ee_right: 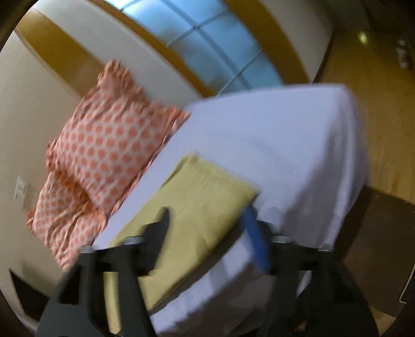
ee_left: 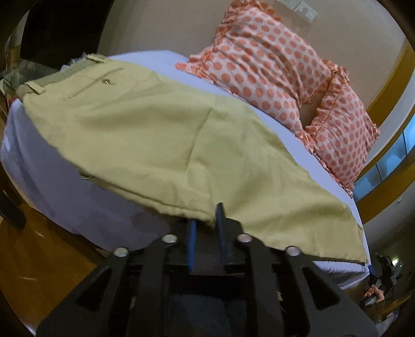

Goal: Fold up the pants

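We see a bed with a white sheet (ee_left: 64, 197) and two pillows in orange polka dots with ruffled edges: one pillow (ee_left: 262, 59) leans against the cream wall (ee_left: 160, 23), and a second pillow (ee_left: 345, 134) lies just beside it. On that wall there is a white switch plate (ee_left: 301, 6). Behind the bed we see a window (ee_right: 207, 39) with a wooden frame, and a wooden floor (ee_right: 376, 116) lies around the bed
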Tool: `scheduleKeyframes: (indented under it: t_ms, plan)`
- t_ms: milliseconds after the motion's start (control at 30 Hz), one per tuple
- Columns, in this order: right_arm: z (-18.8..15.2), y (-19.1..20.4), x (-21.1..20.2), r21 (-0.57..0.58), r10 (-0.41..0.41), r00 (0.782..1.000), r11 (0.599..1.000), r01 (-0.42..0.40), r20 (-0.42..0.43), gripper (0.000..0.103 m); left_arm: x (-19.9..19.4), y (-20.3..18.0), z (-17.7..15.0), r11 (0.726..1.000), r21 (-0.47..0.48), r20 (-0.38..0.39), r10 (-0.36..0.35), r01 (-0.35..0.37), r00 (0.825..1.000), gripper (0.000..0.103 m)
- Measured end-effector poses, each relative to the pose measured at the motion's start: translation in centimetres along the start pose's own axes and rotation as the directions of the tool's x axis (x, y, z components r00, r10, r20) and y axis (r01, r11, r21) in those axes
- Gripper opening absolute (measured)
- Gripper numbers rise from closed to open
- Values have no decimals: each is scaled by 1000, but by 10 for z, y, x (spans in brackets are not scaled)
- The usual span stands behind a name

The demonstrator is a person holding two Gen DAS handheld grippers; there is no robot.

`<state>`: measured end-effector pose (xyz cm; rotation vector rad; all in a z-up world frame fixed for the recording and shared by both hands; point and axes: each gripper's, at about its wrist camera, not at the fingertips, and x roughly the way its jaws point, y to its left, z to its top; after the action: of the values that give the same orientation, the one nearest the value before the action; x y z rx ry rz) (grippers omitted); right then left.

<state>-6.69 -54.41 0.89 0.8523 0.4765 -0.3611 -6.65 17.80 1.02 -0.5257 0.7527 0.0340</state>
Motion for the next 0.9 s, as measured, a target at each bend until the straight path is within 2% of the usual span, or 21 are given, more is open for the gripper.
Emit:
scheduleKeyframes:
  t_ms: [100, 167, 200, 333, 367, 433, 500, 567, 633, 667, 767, 867, 900]
  plan:
    - [1, -9, 3, -1, -29, 999, 1000, 29, 12, 65, -10, 7, -4, 1000, -14, 32, 5, -4, 999, 34]
    - [-1, -13, 10, 9, -29, 1000, 1000, 29, -10, 65, -15, 14, -5, 999, -34, 43, 1, 1, 999, 39]
    - [-4, -12, 12, -1, -17, 1000, 1000, 17, 6, 65, -18, 18, -6, 999, -49, 54, -3, 6, 999, 42]
    - [-16, 4, 22, -70, 41, 999, 997, -42, -9, 65, -29, 24, -7, 998, -68, 105, 20, -13, 994, 42]
    - [-20, 9, 24, -100, 51, 999, 994, -52, -8, 62, -33, 27, -5, 997, -71, 128, 34, -25, 991, 42]
    - [-30, 18, 31, -145, 93, 996, 985, -93, -8, 51, -46, 32, -2, 996, -90, 188, 41, -24, 981, 43]
    - [-37, 20, 38, -155, 128, 991, 979, -131, -28, 27, -55, 39, 1, 994, -108, 230, 54, -29, 972, 48]
    - [-42, 22, 36, -197, 114, 993, 974, -108, 21, 22, -61, 47, 4, 991, -125, 256, 80, -49, 963, 50]
    - [-42, 22, 35, -219, 110, 993, 971, -99, 39, 9, -63, 55, 7, 988, -142, 263, 93, -57, 960, 51]
    - [-40, 22, 35, -222, 151, 988, 965, -140, 33, 5, -63, 60, 9, 987, -151, 265, 101, -62, 959, 51]
    - [-32, 56, 27, -305, 217, 975, 933, -191, 53, 5, -63, 71, 12, 982, -171, 272, 120, -75, 955, 52]
    - [-33, 116, 29, -391, 318, 948, 872, -293, -2, 5, -62, 81, 12, 977, -197, 279, 137, -83, 950, 54]
    - [-40, 144, 30, -420, 366, 930, 838, -348, -40, 5, -62, 84, 12, 975, -205, 280, 142, -85, 950, 54]
